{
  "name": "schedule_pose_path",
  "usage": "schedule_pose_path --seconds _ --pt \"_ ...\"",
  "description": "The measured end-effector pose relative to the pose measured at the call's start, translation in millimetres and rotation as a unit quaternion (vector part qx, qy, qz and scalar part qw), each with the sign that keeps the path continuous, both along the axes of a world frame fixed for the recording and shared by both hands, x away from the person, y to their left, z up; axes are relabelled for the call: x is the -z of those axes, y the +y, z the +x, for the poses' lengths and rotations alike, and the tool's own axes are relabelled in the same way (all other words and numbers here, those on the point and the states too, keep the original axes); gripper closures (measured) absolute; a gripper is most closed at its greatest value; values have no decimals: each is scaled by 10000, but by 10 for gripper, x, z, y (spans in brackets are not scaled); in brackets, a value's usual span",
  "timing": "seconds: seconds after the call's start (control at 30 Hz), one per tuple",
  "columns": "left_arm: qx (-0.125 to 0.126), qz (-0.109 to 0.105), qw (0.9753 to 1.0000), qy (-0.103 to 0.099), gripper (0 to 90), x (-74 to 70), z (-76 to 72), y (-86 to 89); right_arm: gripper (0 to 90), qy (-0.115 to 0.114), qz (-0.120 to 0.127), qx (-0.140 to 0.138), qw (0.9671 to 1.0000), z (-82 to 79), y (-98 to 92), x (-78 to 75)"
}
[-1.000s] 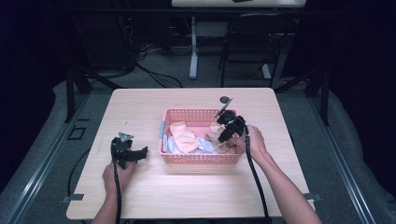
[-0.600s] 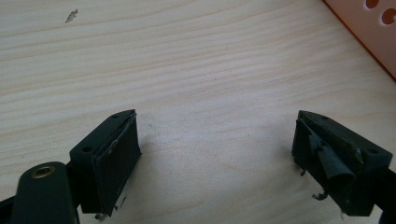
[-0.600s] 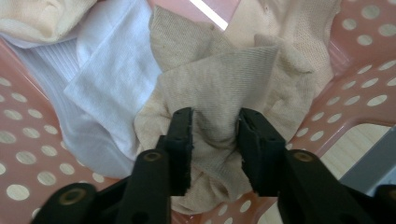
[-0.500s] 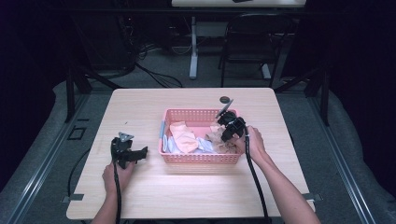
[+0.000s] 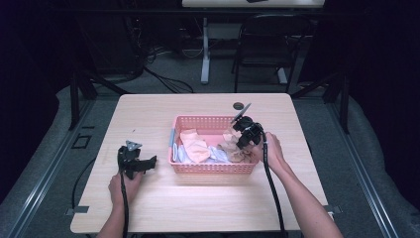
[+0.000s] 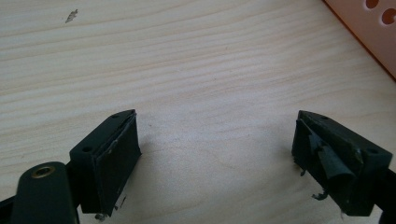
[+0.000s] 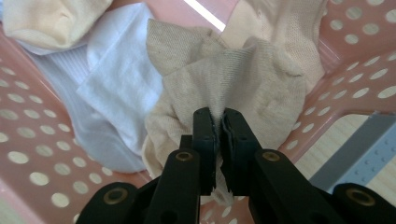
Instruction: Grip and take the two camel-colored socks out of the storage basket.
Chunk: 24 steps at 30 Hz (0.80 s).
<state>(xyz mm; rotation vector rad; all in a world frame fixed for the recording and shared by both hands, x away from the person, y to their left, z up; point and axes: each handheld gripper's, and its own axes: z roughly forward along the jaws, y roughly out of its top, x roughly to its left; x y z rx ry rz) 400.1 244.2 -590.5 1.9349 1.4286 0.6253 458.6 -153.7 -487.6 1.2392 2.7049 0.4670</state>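
Fingers (image 7: 205, 140) of the right gripper (image 7: 217, 122) are pressed together on a raised fold of the beige sock (image 7: 233, 79), pinching the knit near the middle of its bunched body; the cloth puckers toward the pinch. The sock lies in the right end of the pink basket (image 5: 213, 167), just beside a white cloth (image 7: 116, 79), with a paler cream piece (image 7: 280, 28) behind it and a peach-coloured one (image 5: 194, 146) toward the basket's left half. Judgement: the sock is light, soft and limp, with no stiffness to carry its own shape, so it will hang and swing from the grip point when lifted. Knit fabric is not slippery, yet a thin single fold could creep out of the pads; a deeper bite through two layers, or a hold at the cuff, looks safer. Neighbouring cloths touch it and may drag along, or a loose end may catch on the perforated wall. Nothing here is fragile. Farther left, the left gripper (image 5: 132, 159) rests low over the bare wooden counter (image 5: 148, 109), well apart from the basket, its fingers (image 6: 109, 158) spread wide with nothing between them.
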Motion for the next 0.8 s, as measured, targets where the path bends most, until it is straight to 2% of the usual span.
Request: schedule_pose_path --seconds 0.2,0.4,0.43,0.67,0.8 --pt "1 1 10000 2 145 0 0 0 844 -21 -5 -31 10000 -20 11 -87" --pt "1 -1 10000 3 145 0 0 0 842 -150 68 -46 9999 -73 39 -142" --pt "2 1 10000 4 145 -1 0 0 842 -120 -4 -128 9998 -69 33 -168" --pt "1 -1 10000 2 146 0 0 0 843 -194 -7 -109 9998 -87 17 -251" --pt "-1 -2 10000 1 145 0 0 0 844 -255 -20 -94 9996 -95 -21 -347"
